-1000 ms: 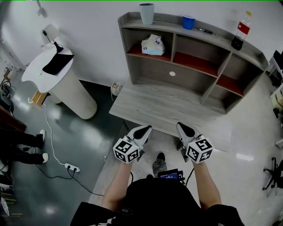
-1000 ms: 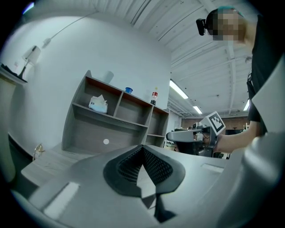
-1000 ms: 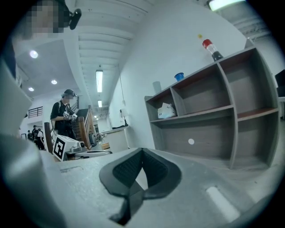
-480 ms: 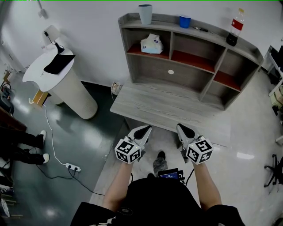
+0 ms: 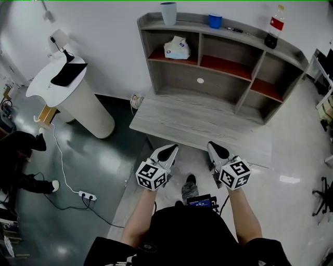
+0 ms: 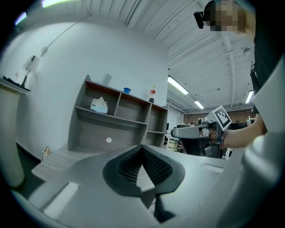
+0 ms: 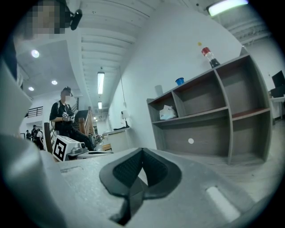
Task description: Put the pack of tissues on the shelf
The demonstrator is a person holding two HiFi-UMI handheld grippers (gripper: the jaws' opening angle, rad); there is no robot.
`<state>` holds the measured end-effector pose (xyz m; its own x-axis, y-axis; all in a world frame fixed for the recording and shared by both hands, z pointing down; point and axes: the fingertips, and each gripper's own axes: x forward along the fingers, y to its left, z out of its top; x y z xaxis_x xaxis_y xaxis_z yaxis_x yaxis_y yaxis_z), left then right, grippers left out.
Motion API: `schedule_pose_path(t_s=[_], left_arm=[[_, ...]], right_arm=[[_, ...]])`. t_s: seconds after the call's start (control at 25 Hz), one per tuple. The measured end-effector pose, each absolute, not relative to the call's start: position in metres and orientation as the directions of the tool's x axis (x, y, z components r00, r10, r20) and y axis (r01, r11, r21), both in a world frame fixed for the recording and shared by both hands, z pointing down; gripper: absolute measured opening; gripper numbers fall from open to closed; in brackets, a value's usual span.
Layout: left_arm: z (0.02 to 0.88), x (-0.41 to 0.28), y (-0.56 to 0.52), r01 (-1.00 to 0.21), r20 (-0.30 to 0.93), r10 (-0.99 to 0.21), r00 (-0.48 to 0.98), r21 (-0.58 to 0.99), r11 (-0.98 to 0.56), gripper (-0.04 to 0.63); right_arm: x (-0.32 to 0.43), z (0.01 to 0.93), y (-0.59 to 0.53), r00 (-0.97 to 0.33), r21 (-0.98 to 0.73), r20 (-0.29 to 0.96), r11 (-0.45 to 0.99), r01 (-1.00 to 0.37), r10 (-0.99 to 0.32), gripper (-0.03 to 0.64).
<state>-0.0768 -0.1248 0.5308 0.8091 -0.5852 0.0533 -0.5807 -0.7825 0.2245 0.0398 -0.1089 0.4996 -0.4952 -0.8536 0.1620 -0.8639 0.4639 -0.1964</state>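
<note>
The white pack of tissues [image 5: 176,48] lies in the upper left compartment of the grey shelf [image 5: 218,80] with red boards; it also shows as the tissues [image 6: 99,105] and the tissues [image 7: 167,112] in the gripper views. My left gripper [image 5: 169,151] and right gripper [image 5: 215,149] hover side by side at the near edge of the desk [image 5: 197,124], far from the shelf. Both are shut and empty. The left gripper's jaws [image 6: 142,149] meet, and so do the right gripper's [image 7: 142,153].
On top of the shelf stand a grey cup [image 5: 168,13], a blue cup [image 5: 214,20] and a cola bottle [image 5: 274,26]. A white round stand [image 5: 73,98] is at the left, with a power strip [image 5: 83,196] on the floor. A person [image 7: 66,116] stands beyond.
The shelf and tissues sit slightly higher in the head view. Both grippers remain shut, empty and side by side. The person's foot at the far left has shifted.
</note>
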Motion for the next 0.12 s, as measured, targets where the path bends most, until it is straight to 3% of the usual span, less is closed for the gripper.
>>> schedule_pose_path(t_s=[0.12], left_arm=[[0.5322, -0.0763, -0.1274, -0.586, 0.053, -0.591, 0.805, 0.222, -0.779, -0.008]], right_arm=[[0.0413, 0.4989, -0.1117, -0.491, -0.191, 0.161, 0.461, -0.866, -0.856, 0.000]])
